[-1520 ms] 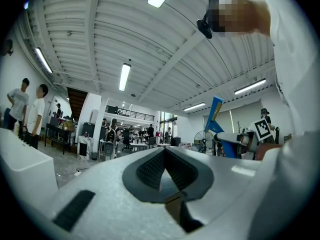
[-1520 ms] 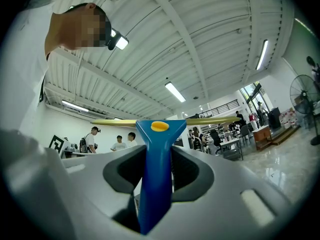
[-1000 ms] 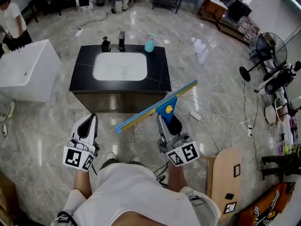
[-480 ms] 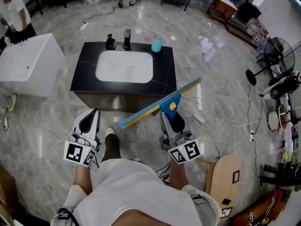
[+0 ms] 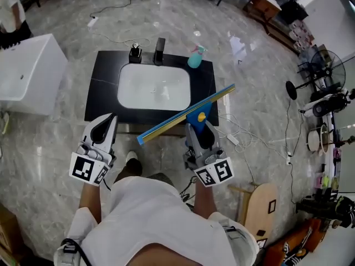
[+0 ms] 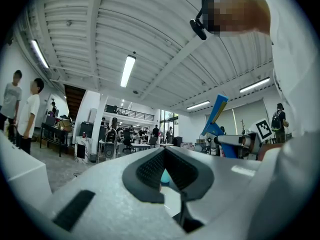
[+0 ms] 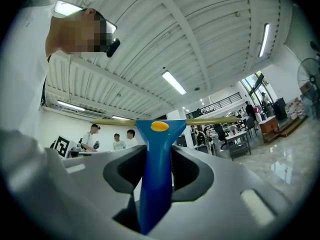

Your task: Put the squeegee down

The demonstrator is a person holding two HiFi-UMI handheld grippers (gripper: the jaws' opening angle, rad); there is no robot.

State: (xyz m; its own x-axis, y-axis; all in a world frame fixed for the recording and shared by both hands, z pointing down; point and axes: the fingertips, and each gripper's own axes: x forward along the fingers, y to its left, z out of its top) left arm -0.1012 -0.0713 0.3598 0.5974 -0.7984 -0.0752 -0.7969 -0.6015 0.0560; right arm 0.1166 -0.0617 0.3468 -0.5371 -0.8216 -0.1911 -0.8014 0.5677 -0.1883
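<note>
Two grippers out front; we stand at black counter (image 5: 102,87) with white sink (image 5: 153,86). Faucet (image 5: 160,44) and teal spray bottle (image 5: 194,59) at its far edge. White tub (image 5: 28,73) off left.

Squeegee (image 5: 186,117) in air over counter's near right corner. Long blade slants low-left to high-right. Blue handle points back at us.

Right gripper (image 5: 203,132) squeezes handle, nearly level. Left gripper (image 5: 110,119) pinched closed, empty, level.

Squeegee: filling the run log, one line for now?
squeegee: held, right tool | left tool: shut, empty | sink counter: ahead
</note>
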